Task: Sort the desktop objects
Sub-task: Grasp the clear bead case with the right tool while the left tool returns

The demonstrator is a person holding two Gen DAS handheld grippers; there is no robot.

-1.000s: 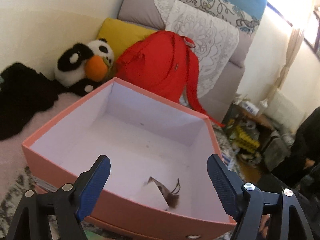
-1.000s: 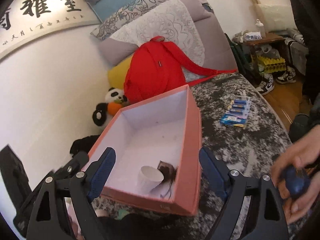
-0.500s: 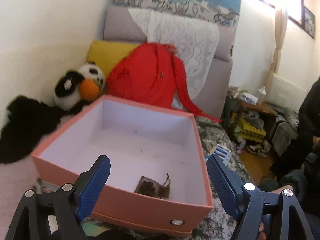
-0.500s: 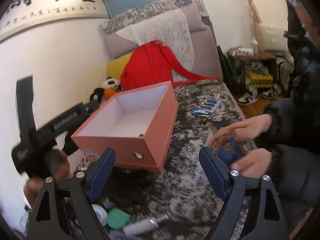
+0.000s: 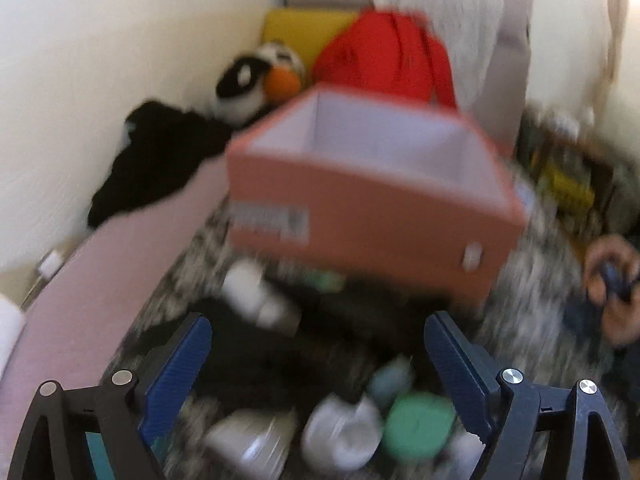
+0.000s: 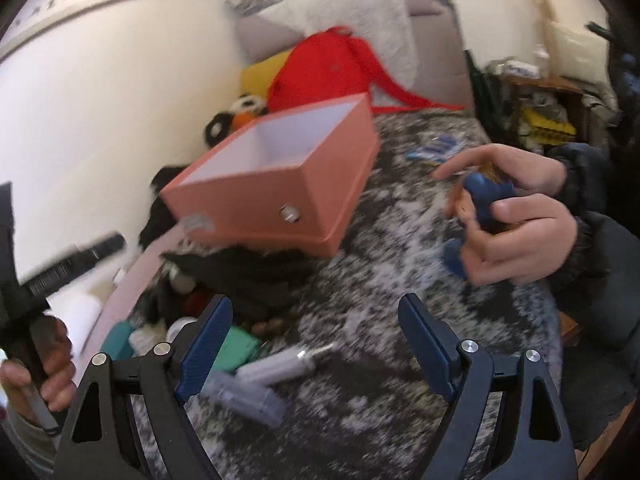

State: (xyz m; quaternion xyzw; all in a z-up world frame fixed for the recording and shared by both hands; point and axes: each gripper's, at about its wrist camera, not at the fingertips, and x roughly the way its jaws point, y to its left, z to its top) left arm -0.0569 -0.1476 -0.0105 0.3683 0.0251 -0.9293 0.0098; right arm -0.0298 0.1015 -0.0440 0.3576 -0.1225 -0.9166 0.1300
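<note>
The open salmon-pink box [image 5: 376, 200] stands on the patterned cover; it also shows in the right wrist view [image 6: 280, 192]. In front of it lies a heap of small objects: a green round thing [image 5: 418, 430], a white cup [image 5: 340, 436], a white bottle [image 5: 256, 296] and black cloth [image 6: 248, 276]. A grey tube [image 6: 280, 366] and a teal piece [image 6: 236, 350] lie near my right gripper [image 6: 316, 344]. My left gripper [image 5: 320, 356] is open and empty above the heap. My right gripper is open and empty. The left view is blurred.
A hand [image 6: 516, 224] at the right holds a dark blue object [image 6: 486, 196]. A red backpack [image 6: 328, 68], a panda toy [image 5: 260, 80] and black cloth [image 5: 160, 152] lie behind the box. Blue packets [image 6: 438, 148] lie on the cover. Clutter stands at the far right.
Both grippers have pulled back and away from the box. The box interior has dropped out of sight and the heap of objects in front of it has come into view.
</note>
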